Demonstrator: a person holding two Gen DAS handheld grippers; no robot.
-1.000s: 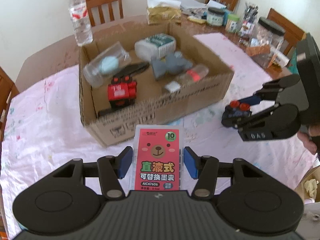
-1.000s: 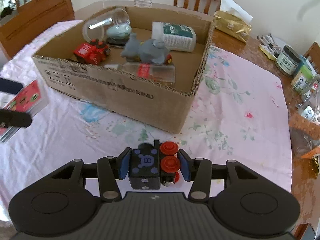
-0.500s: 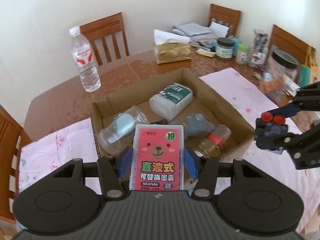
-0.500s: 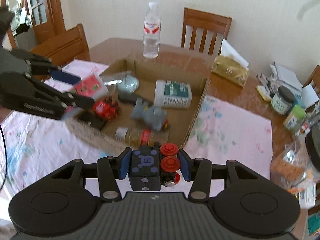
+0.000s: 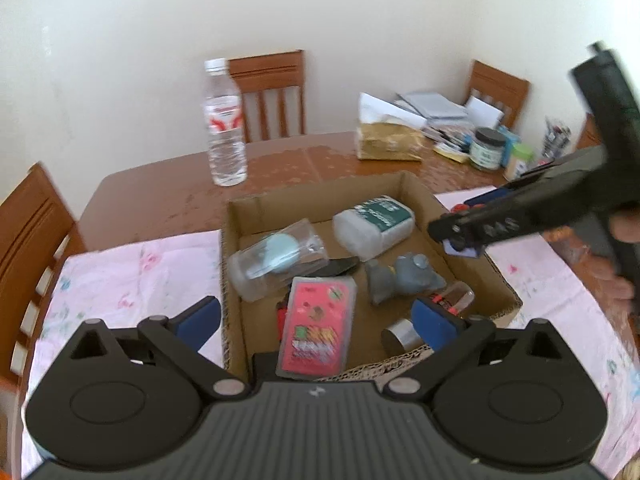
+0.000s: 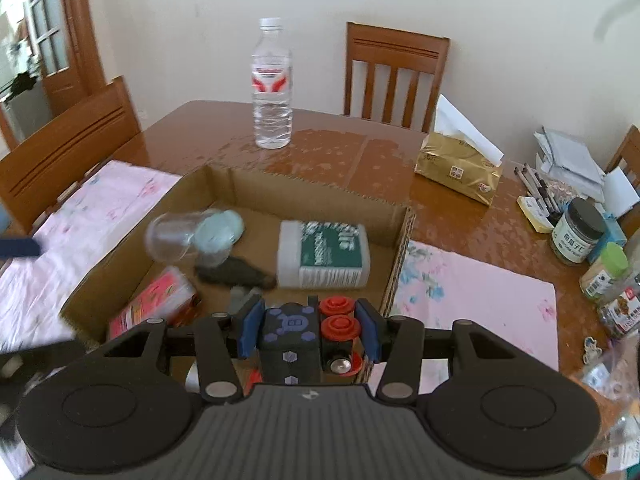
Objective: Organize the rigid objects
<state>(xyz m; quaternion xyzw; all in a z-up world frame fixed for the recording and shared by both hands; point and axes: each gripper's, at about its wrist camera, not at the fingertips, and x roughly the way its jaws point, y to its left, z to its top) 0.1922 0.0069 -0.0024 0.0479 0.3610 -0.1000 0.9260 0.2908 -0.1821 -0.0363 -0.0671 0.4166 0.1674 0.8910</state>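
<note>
Presently the left gripper (image 5: pixel 316 320) is opening, its pink refill pack (image 5: pixel 318 328) free over the cardboard box (image 5: pixel 416 188). The right gripper (image 6: pixel 307 330) pinches the black toy block (image 6: pixel 290 342) above the box; next likely calls for release.

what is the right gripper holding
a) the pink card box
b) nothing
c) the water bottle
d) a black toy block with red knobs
d: in the right wrist view the right gripper has its jaws shut on the black toy block with red knobs, while the pink card box lies in the cardboard box and the water bottle stands on the table.
</note>
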